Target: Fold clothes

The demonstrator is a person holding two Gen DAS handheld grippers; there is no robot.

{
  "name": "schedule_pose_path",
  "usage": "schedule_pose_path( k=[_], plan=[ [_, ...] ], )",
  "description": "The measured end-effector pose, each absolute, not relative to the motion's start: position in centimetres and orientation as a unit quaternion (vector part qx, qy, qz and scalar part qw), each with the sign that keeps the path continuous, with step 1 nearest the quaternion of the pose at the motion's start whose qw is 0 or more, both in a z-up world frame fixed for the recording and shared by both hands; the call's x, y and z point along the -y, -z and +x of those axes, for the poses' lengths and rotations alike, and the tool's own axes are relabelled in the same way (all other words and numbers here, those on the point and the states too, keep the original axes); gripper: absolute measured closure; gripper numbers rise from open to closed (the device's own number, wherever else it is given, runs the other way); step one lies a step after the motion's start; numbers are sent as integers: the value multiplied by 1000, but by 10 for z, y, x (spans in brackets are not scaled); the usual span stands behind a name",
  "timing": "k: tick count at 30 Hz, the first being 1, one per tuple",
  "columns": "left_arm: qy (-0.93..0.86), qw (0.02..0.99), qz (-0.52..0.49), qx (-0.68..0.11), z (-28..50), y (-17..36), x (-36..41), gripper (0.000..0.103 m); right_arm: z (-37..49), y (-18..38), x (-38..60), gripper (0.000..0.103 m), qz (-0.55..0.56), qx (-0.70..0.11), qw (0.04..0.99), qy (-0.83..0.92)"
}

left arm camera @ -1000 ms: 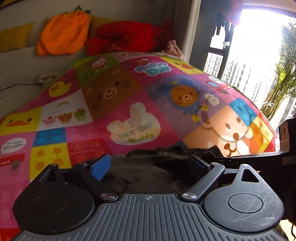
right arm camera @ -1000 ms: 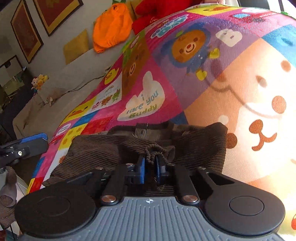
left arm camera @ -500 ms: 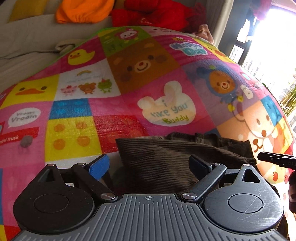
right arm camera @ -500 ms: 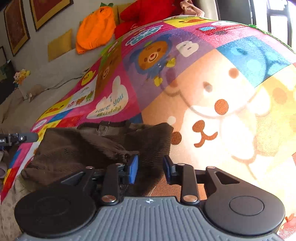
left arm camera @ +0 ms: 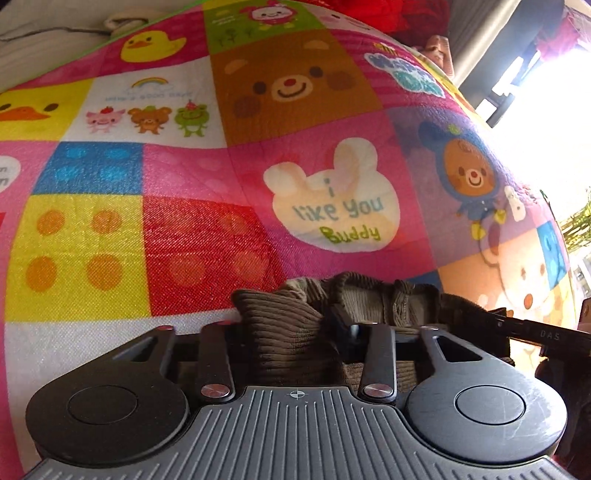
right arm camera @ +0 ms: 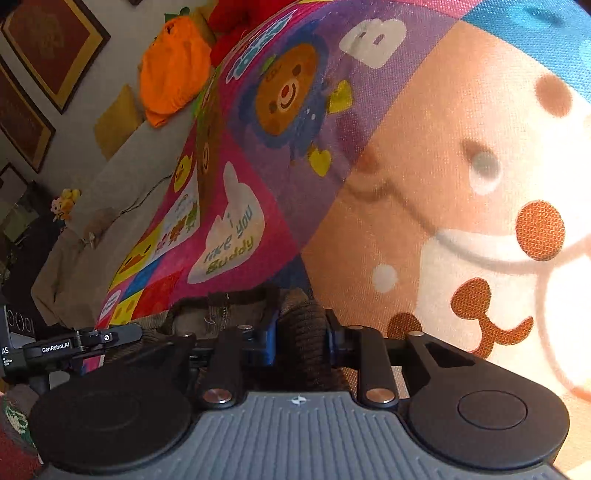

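Note:
A brown corduroy garment (left arm camera: 291,332) lies bunched at the near edge of a colourful cartoon play mat (left arm camera: 207,236). My left gripper (left arm camera: 291,332) has its jaws around a thick fold of the corduroy at the garment's left part. My right gripper (right arm camera: 301,339) also has a fold of the same garment (right arm camera: 303,332) between its blue pads, at the garment's right end. The right gripper's finger (left arm camera: 535,332) shows at the right edge of the left wrist view. The left gripper (right arm camera: 85,341) shows at the left of the right wrist view.
An orange cushion (right arm camera: 171,70) and red plush toys (right arm camera: 236,22) lie beyond the mat's far edge. Framed pictures (right arm camera: 48,48) hang on the wall at left. A bright window (left arm camera: 546,122) is at right. A beige sofa with a cable (right arm camera: 110,206) borders the mat.
Both grippers dropped lower and closer to the mat. The right gripper opened from its earlier pinch, shifted right, and now has a thicker fold between its pads. The left jaws narrowed onto the corduroy.

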State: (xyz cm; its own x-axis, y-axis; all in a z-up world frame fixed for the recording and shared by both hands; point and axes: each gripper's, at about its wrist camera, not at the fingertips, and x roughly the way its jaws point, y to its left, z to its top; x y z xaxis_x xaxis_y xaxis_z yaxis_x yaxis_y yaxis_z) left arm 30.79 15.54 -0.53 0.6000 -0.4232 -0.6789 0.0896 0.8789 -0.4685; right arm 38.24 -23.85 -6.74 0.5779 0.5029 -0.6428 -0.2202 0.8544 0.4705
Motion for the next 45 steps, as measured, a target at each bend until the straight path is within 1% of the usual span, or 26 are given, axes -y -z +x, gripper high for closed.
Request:
schedule_pose_path(
  k=[1, 3, 9, 11, 14, 17, 18, 19, 20, 22, 23, 24, 25, 27, 29, 30, 32, 35, 36, 37, 38, 39, 40, 41, 42, 45],
  plan=[
    [151, 876, -195, -414, 299, -2, -157, 83, 377, 62, 233, 89, 156, -404, 877, -210],
    [159, 885, -189, -395, 278, -19, -160, 86, 355, 41, 232, 90, 153, -378, 885, -227],
    [205, 905, -171, -331, 175, -74, -174, 87, 256, -25, 248, 91, 126, -317, 895, -285],
    [212, 908, -158, -325, 132, -79, -176, 86, 219, -26, 251, 91, 101, -315, 895, -300],
    [207, 912, -119, -333, 78, -72, -175, 79, 163, -27, 254, 91, 60, -311, 893, -319],
    [194, 912, -84, -351, 34, -56, -178, 73, 123, -2, 250, 90, -9, -324, 894, -309],
    [192, 910, -82, -358, 21, -52, -181, 68, 112, 7, 249, 89, -31, -329, 894, -304],
    [191, 909, -88, -361, 10, -49, -186, 57, 101, 14, 248, 89, -49, -333, 893, -299],
    [190, 907, -96, -362, -1, -47, -193, 50, 95, 15, 252, 88, -51, -337, 891, -300],
    [188, 906, -115, -362, -20, -45, -207, 31, 82, 18, 261, 81, -54, -343, 888, -300],
    [187, 906, -127, -357, -26, -45, -213, 27, 75, 19, 265, 81, -56, -347, 887, -300],
    [186, 906, -142, -352, -28, -46, -219, 19, 68, 21, 269, 77, -57, -350, 885, -300],
    [187, 904, -164, -347, -28, -47, -225, 15, 62, 22, 273, 74, -59, -353, 884, -301],
    [193, 897, -206, -340, -20, -44, -228, 12, 56, 18, 284, 55, -42, -351, 886, -300],
    [201, 889, -232, -340, -6, -38, -223, 9, 62, 8, 295, 42, 7, -342, 891, -298],
    [203, 886, -236, -344, 4, -33, -216, 9, 66, 6, 298, 40, 27, -339, 892, -297],
    [208, 879, -243, -354, 25, -22, -202, 9, 81, 7, 301, 39, 77, -341, 890, -292],
    [207, 868, -246, -379, 57, -3, -184, 10, 110, 27, 293, 39, 128, -371, 878, -274],
    [206, 865, -247, -385, 63, 2, -181, 17, 117, 34, 289, 39, 137, -382, 873, -271],
    [206, 862, -249, -390, 69, 7, -178, 33, 124, 43, 284, 39, 143, -391, 869, -268],
    [207, 859, -250, -395, 75, 11, -176, 43, 131, 52, 279, 39, 148, -399, 865, -266],
    [209, 857, -250, -400, 79, 13, -175, 54, 134, 57, 275, 49, 146, -399, 864, -270],
    [207, 857, -248, -400, 83, 13, -173, 61, 138, 60, 269, 58, 139, -398, 863, -278],
    [204, 860, -244, -399, 89, 12, -170, 64, 142, 63, 263, 74, 133, -396, 863, -285],
    [201, 863, -240, -397, 95, 11, -167, 68, 146, 64, 258, 82, 131, -394, 864, -286],
    [191, 874, -229, -384, 119, 1, -161, 78, 167, 62, 244, 87, 125, -383, 871, -281]
  ],
)
